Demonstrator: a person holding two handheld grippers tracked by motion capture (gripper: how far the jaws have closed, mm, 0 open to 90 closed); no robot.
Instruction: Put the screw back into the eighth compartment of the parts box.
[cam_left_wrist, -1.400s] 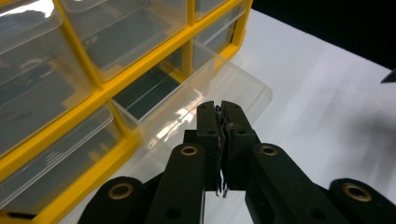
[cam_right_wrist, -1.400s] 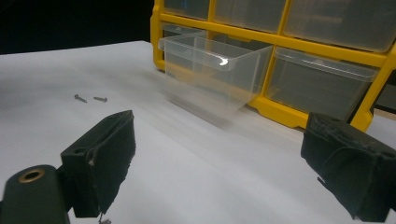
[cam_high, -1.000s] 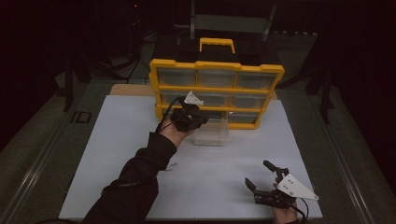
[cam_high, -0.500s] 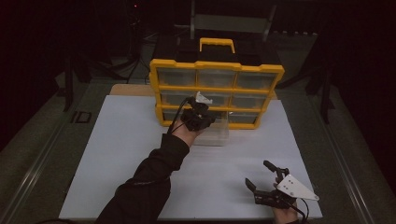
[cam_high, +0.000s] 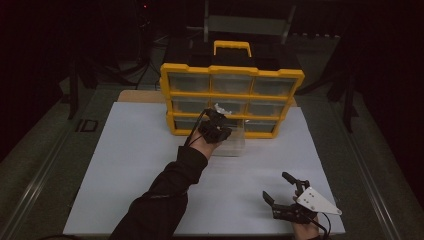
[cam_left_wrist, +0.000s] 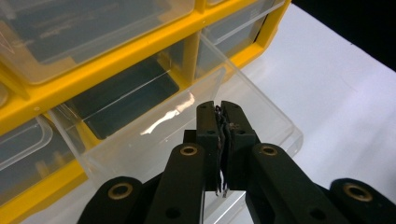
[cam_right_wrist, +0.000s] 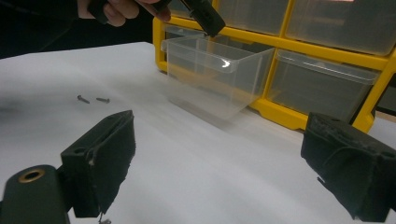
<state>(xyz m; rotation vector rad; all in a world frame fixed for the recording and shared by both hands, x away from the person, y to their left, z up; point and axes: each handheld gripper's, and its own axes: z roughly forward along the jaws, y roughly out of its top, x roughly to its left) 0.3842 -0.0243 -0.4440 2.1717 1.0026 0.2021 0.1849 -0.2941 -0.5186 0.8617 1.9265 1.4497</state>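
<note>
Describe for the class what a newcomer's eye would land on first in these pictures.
First, the yellow drawer organizer standing at the far edge of the white table. Next, its clear drawer, pulled out at the bottom row, with the left gripper above it, jaws shut on a small dark screw. The right gripper waits open near the front edge.

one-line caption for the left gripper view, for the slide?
Left tool, jaws shut on a small dark screw, above the pulled-out clear drawer of the yellow organizer.

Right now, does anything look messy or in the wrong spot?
Yes. One clear drawer sticks far out of the yellow organizer, unlike its neighbours, with the left claw shut over it. Two small screws lie loose on the white table.
</note>
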